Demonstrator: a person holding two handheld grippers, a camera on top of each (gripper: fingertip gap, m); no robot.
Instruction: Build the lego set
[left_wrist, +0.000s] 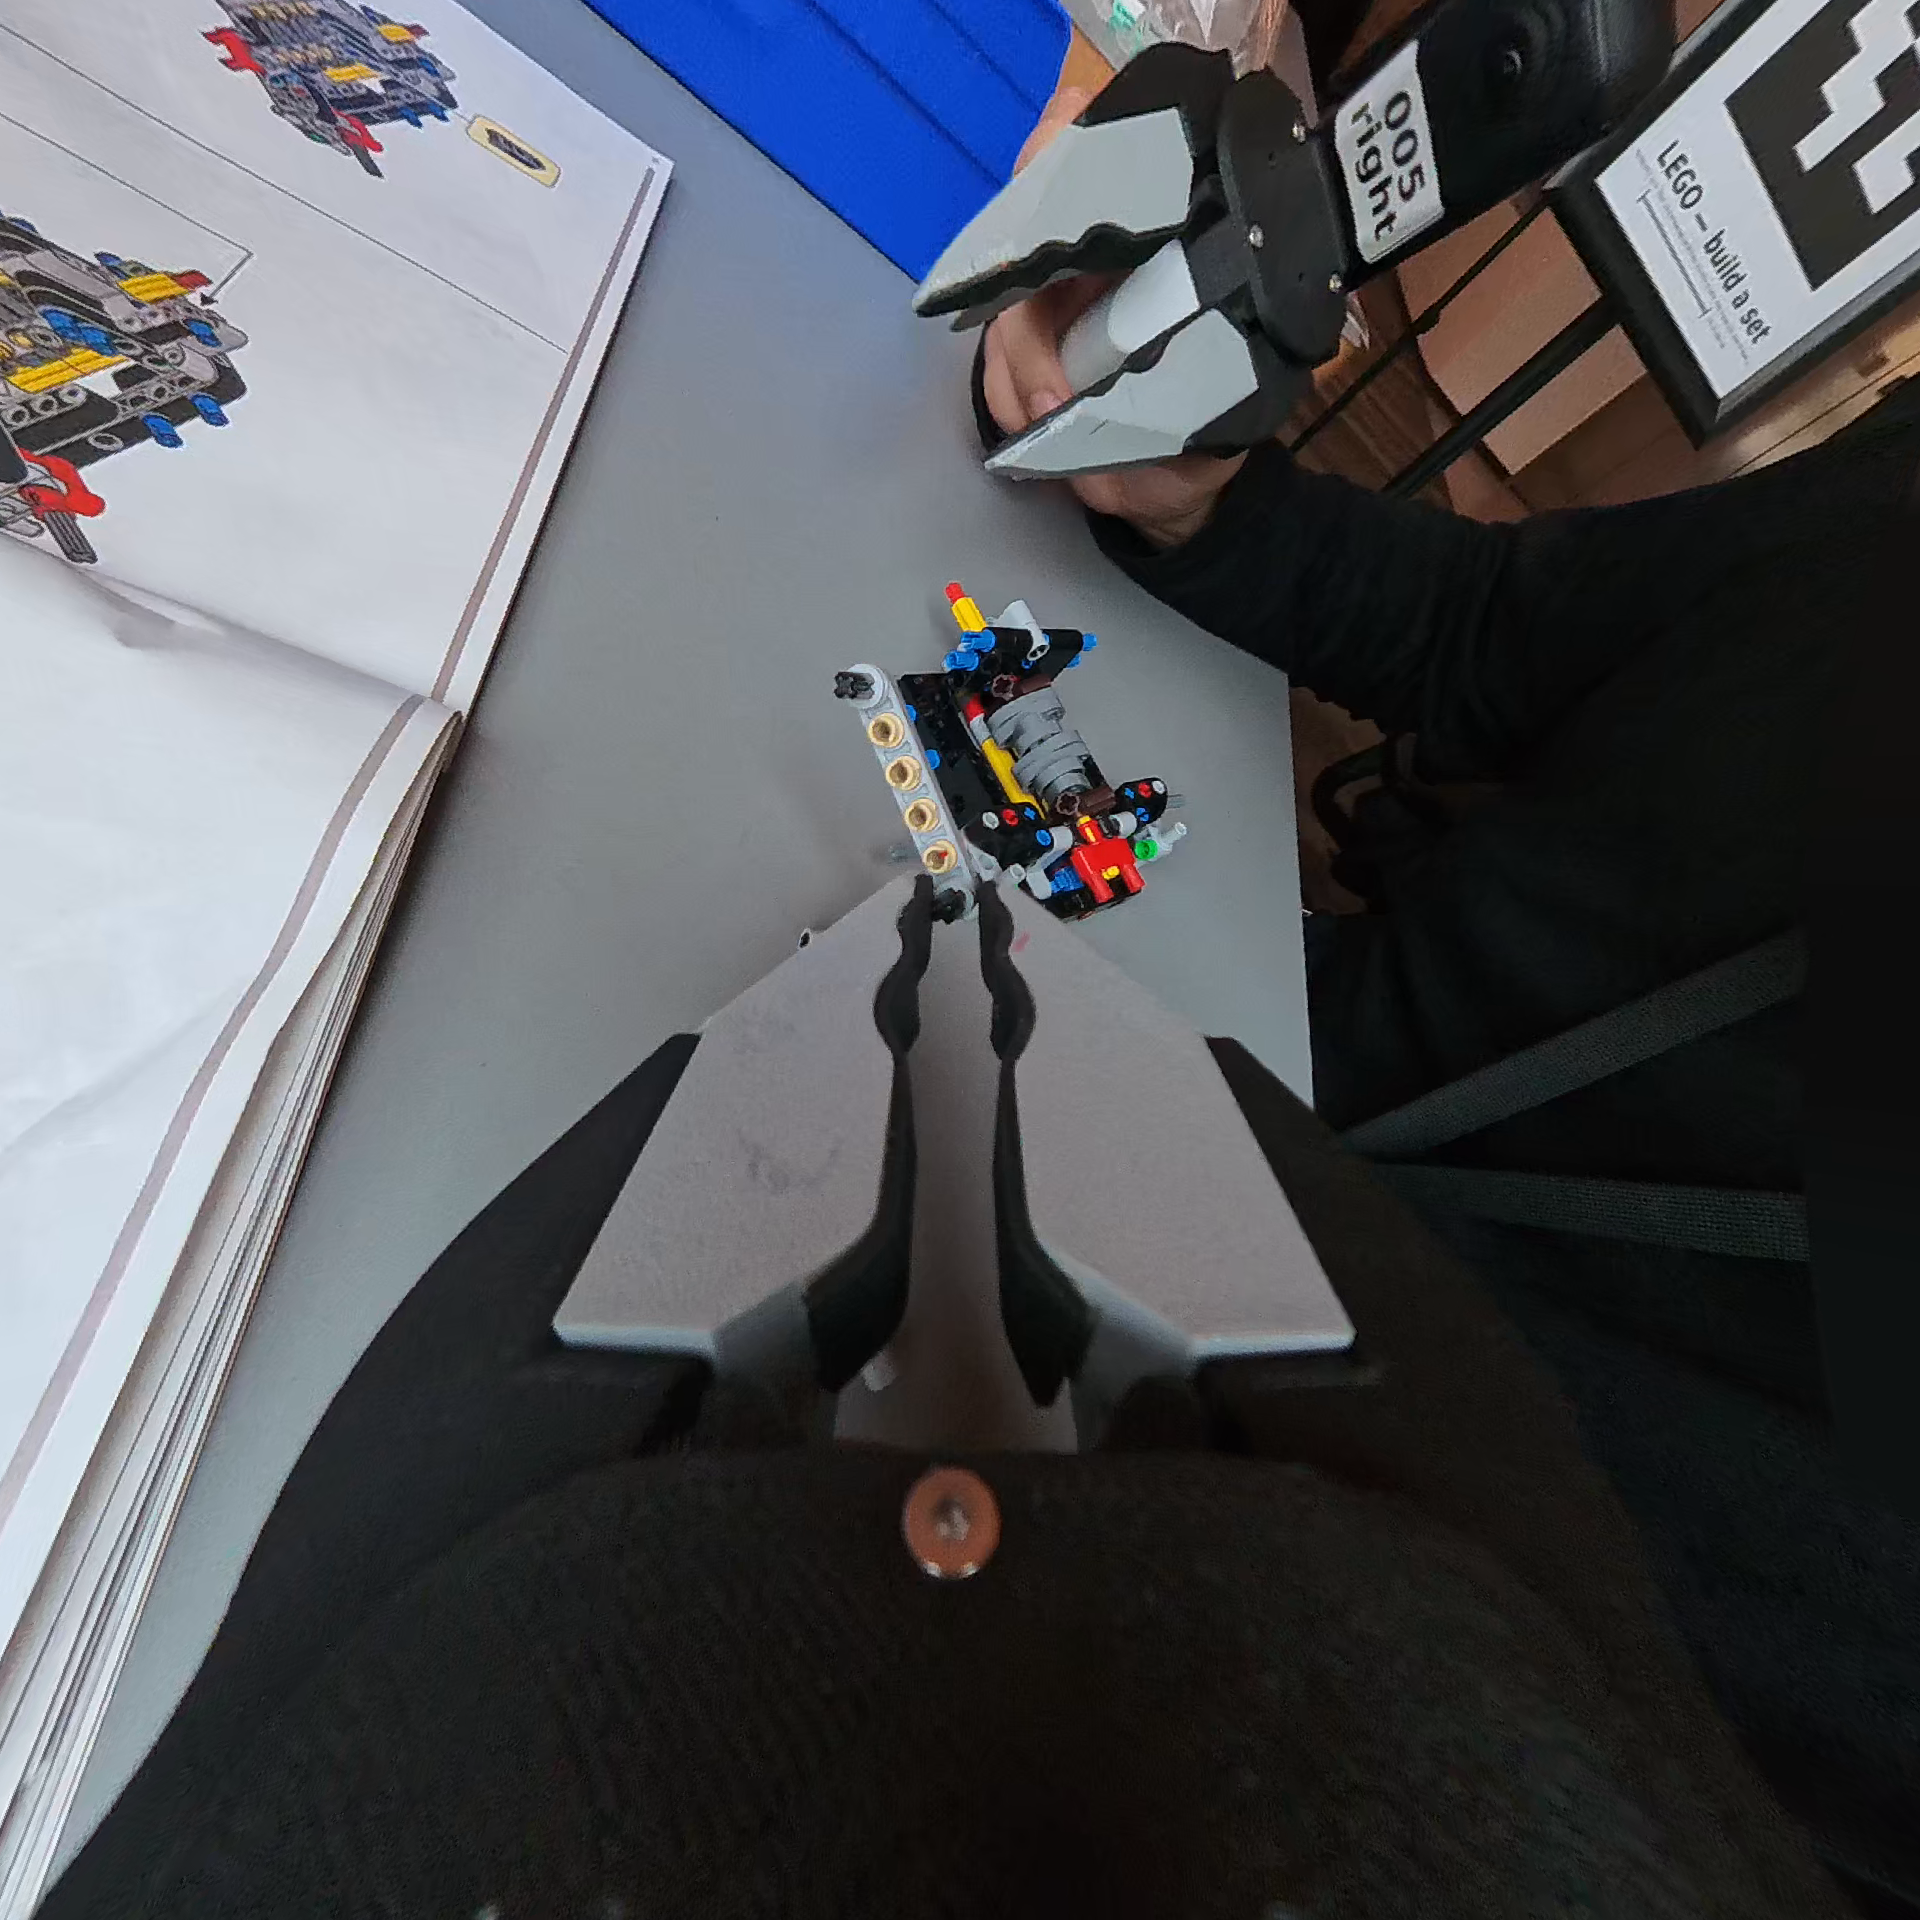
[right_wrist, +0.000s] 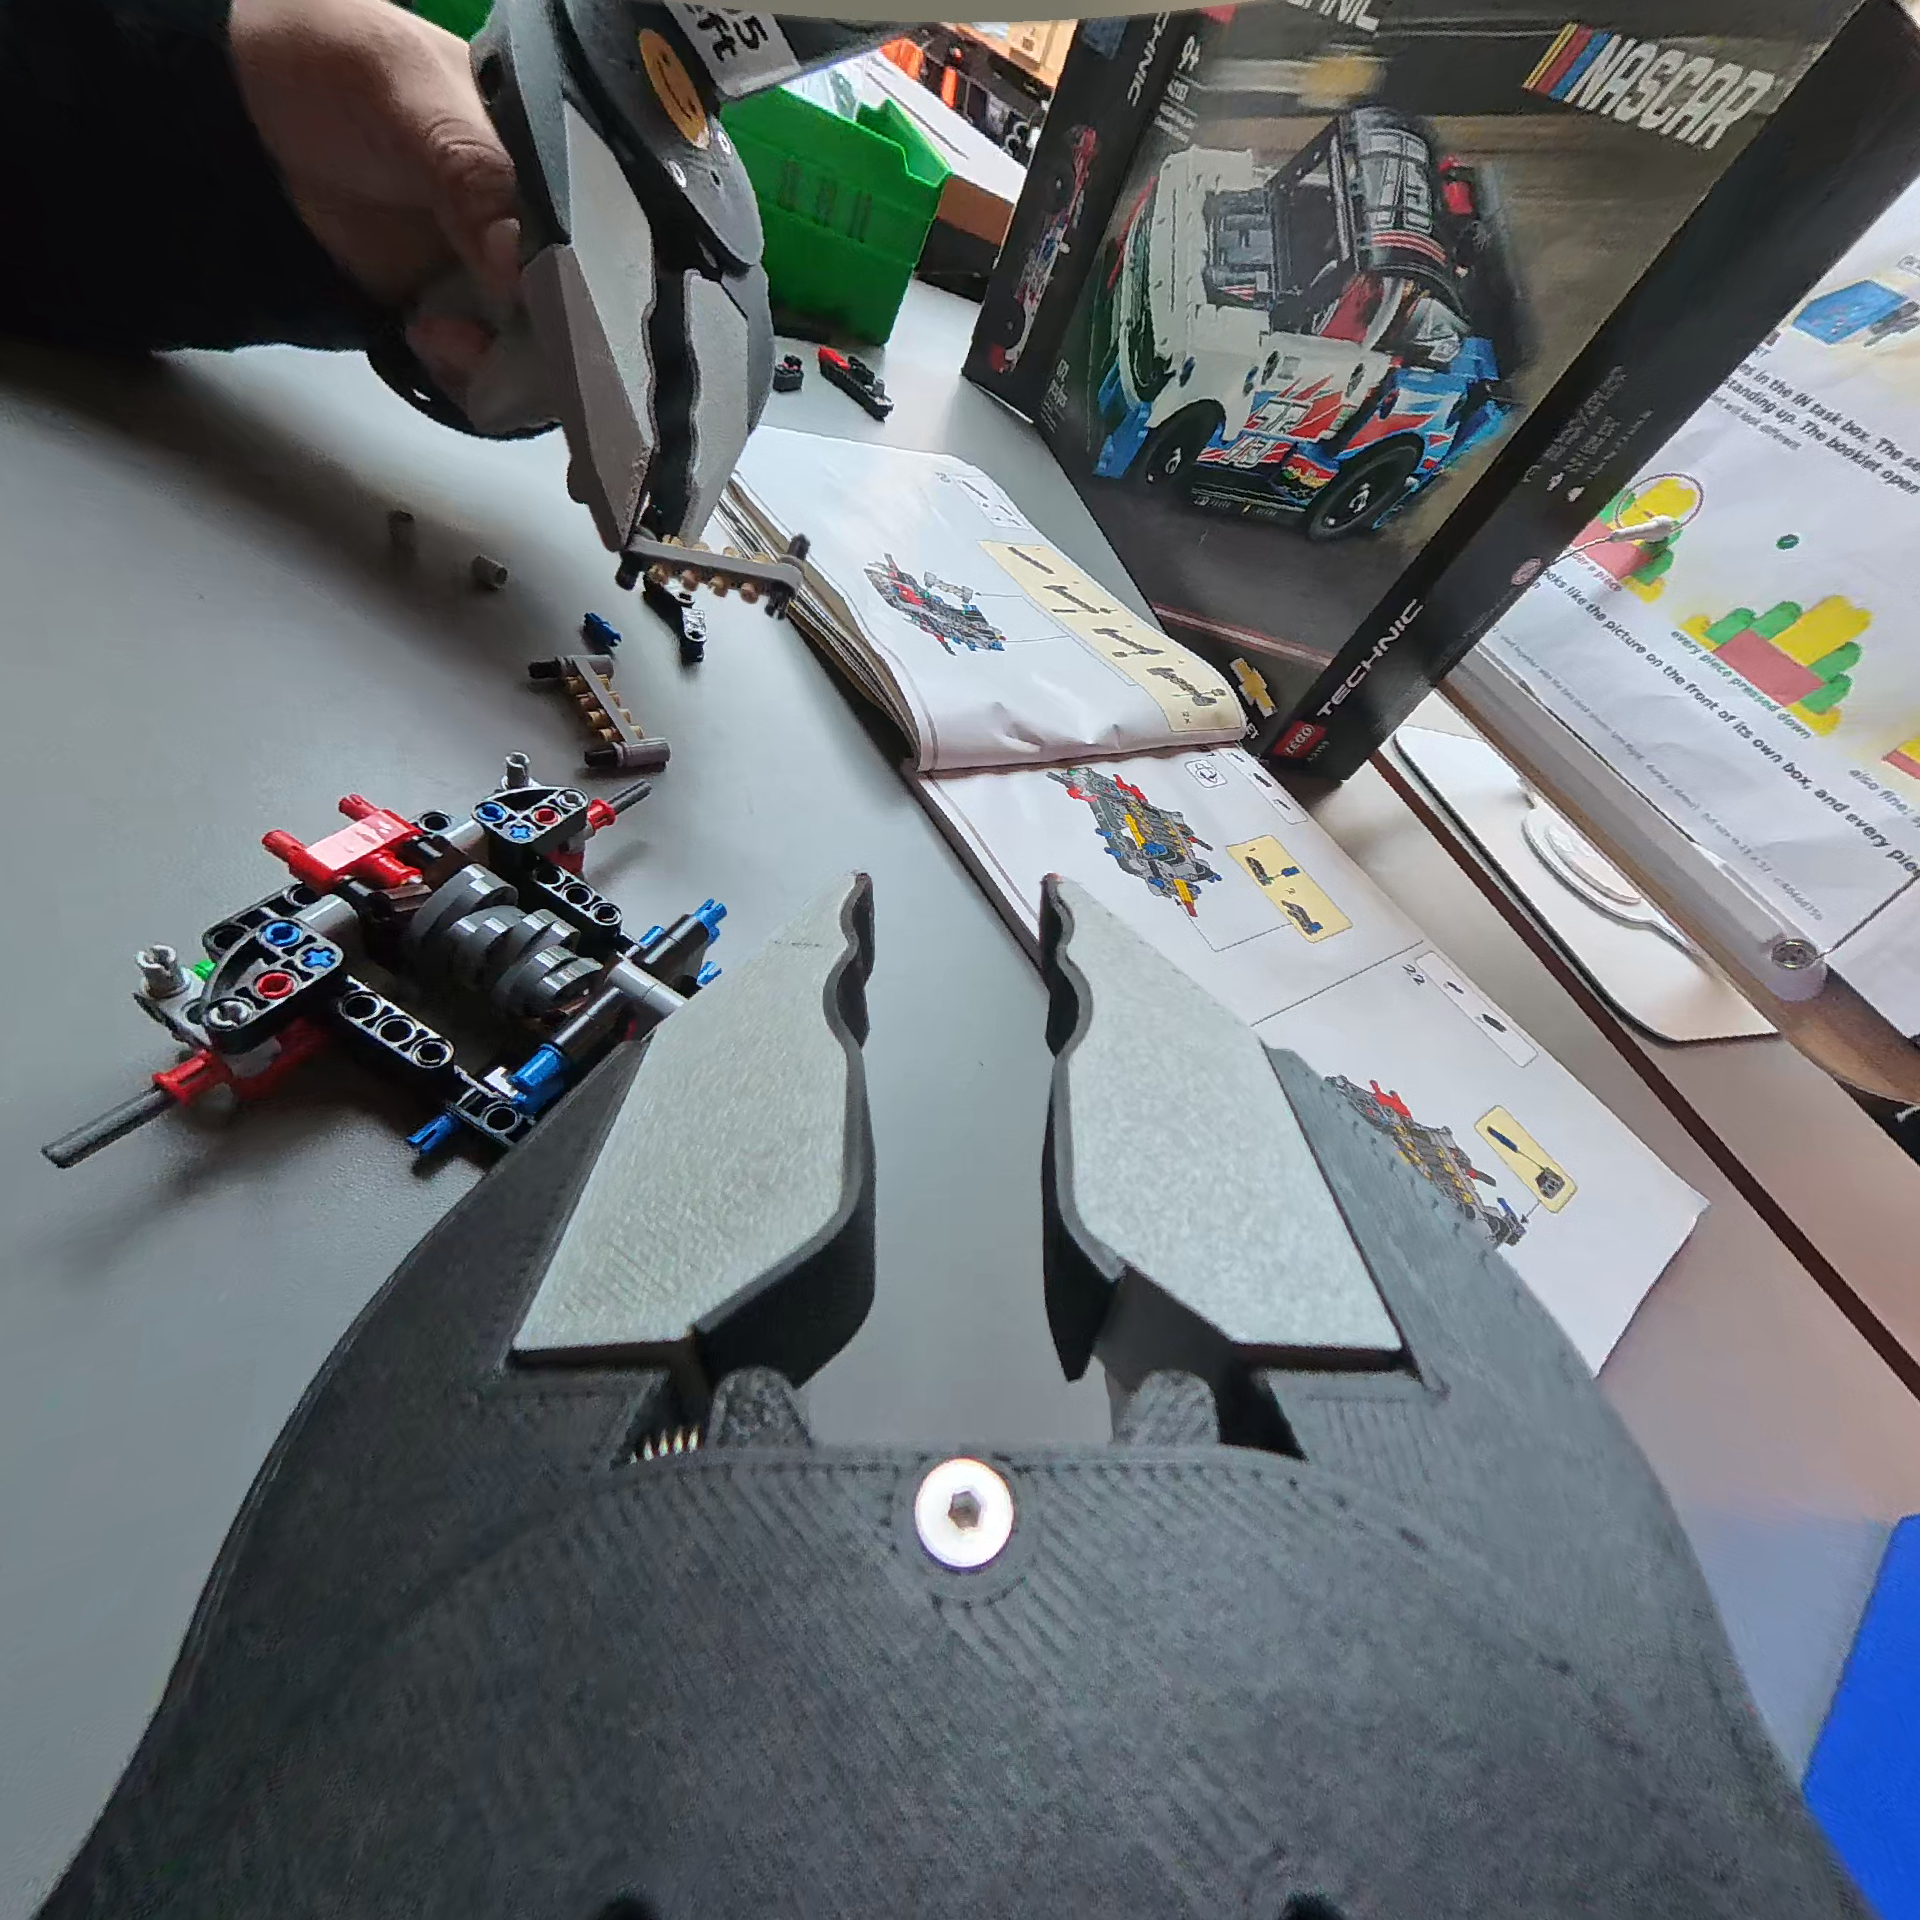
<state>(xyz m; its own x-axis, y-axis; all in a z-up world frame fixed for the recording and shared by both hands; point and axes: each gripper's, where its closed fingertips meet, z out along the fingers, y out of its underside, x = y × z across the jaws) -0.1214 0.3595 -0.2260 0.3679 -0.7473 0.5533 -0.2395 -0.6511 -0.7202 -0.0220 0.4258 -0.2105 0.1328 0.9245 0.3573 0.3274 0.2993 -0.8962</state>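
Note:
My left gripper is shut on one end of a grey beam with tan pins and holds it above the grey table. In the right wrist view the same beam hangs from the left gripper, clear of the table. The part-built chassis, black with red, blue and grey parts, lies on the table left of my right gripper, which is open and empty. The chassis shows beyond the held beam in the left wrist view. The right gripper also shows there, open.
A second grey beam with tan pins, a blue pin and small grey pieces lie loose on the table. The open instruction booklet lies at the right, the set's box behind it. A green bin stands farther back. Some 12 cm of space lies between my two pairs of fingers.

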